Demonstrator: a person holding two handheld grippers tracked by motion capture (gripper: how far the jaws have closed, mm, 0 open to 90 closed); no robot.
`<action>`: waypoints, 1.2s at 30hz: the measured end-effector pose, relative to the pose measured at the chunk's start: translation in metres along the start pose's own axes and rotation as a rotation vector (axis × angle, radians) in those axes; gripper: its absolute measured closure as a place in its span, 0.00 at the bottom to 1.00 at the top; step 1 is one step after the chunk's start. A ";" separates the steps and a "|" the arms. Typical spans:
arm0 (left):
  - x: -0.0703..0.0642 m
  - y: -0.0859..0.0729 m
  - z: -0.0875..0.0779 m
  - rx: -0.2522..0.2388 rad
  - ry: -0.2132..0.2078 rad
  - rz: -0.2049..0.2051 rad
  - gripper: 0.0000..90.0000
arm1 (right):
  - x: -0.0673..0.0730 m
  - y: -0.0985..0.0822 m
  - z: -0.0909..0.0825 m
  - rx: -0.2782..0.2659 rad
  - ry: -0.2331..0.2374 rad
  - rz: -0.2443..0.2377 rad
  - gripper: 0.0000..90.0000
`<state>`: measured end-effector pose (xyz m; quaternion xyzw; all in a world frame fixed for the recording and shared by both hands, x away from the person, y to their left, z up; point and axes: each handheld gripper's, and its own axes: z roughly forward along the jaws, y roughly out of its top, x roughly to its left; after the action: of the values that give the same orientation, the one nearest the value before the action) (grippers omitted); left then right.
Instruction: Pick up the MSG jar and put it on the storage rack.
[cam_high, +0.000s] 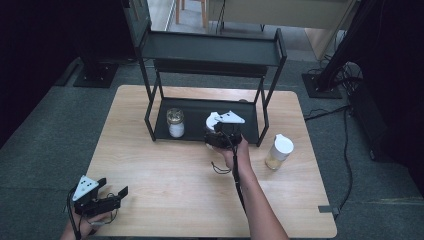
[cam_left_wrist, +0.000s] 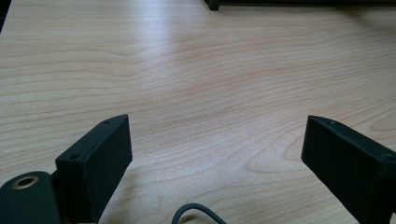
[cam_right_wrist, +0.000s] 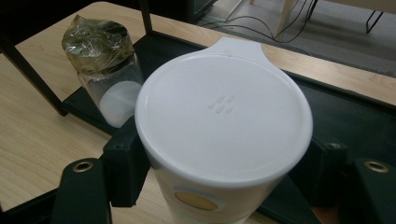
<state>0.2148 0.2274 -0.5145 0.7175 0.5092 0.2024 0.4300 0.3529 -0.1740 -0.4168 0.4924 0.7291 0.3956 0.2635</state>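
Gripping a white-lidded jar (cam_right_wrist: 224, 140) between the two black jaws of the right gripper (cam_high: 223, 131), pads pressed against the jar's sides just under the wide white lid with its small pouring tab. Held upright at the front edge of the black rack (cam_high: 210, 50), over the lower shelf (cam_high: 197, 111), lid seen in the high view as a white patch just behind the grey three-cornered plate. Showing a pale body and a yellow oval label below the lid; contents hidden by lid and label. Standing on the same lower shelf, to the left and apart from the held jar, a glass jar (cam_right_wrist: 105, 70) with a crinkled foil-like cover and a white powder filling roughly its lower part. Resting on the wooden table (cam_high: 165, 175) to the right of the rack, well apart from both, a third bottle (cam_high: 279, 152) with a white cap and a yellowish fill. Reaching forward from the bottom edge, right forearm stretched toward the rack, hand wrapped round the gripper body, cable trailing down along the wrist. Sitting low at the near left corner of the table, left gripper (cam_high: 112, 192) with jaws spread wide, bare tabletop between them, nothing grasped.
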 end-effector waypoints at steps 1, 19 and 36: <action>0.000 0.000 0.000 -0.001 0.000 -0.001 0.10 | 0.000 0.002 0.004 0.004 0.000 0.001 0.34; 0.000 0.000 0.000 -0.005 -0.003 -0.004 0.10 | -0.003 0.010 0.033 0.016 -0.006 0.030 0.34; 0.000 0.000 -0.001 -0.004 -0.004 -0.001 0.10 | -0.006 0.015 0.051 0.020 -0.025 0.041 0.34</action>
<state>0.2142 0.2273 -0.5143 0.7167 0.5083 0.2016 0.4328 0.4026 -0.1608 -0.4328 0.5148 0.7194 0.3875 0.2593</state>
